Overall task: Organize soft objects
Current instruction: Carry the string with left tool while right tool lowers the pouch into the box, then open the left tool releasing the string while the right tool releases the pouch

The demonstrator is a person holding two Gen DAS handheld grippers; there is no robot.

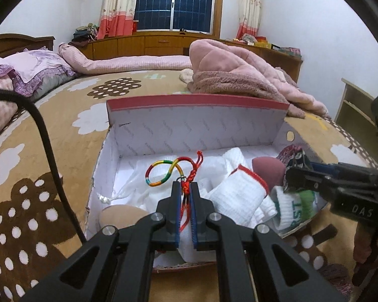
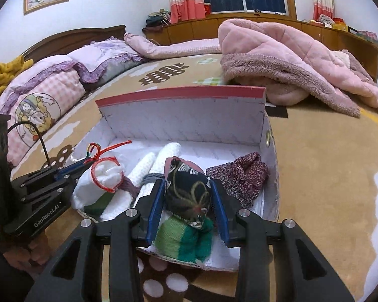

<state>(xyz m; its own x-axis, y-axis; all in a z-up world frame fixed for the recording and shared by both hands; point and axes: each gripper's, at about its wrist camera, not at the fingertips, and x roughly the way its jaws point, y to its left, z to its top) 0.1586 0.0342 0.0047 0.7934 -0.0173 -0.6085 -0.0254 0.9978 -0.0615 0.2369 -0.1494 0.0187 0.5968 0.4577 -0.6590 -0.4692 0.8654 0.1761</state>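
Observation:
A white cardboard box (image 1: 196, 125) with a red-edged lid stands open on the bed. My left gripper (image 1: 185, 188) is shut on the red cord of a rainbow braided loop (image 1: 163, 172), which hangs over the box's left part. My right gripper (image 2: 186, 188) is shut on a small black patterned pouch (image 2: 187, 191) over the box's near middle; in the left wrist view the right gripper (image 1: 293, 176) reaches in from the right. Inside lie a rolled white sock with red trim (image 1: 239, 193), a green and white sock (image 2: 186, 239), a maroon knit piece (image 2: 242, 178) and a tan sponge (image 1: 123, 216).
The box (image 2: 184, 123) rests on a tan bedspread (image 1: 63, 115) with brown and white cloud shapes. A pink fleece robe (image 2: 289, 58) is heaped behind the box. Pillows (image 2: 50, 93) lie to the left by the headboard. A black cable (image 1: 48, 151) loops at the left.

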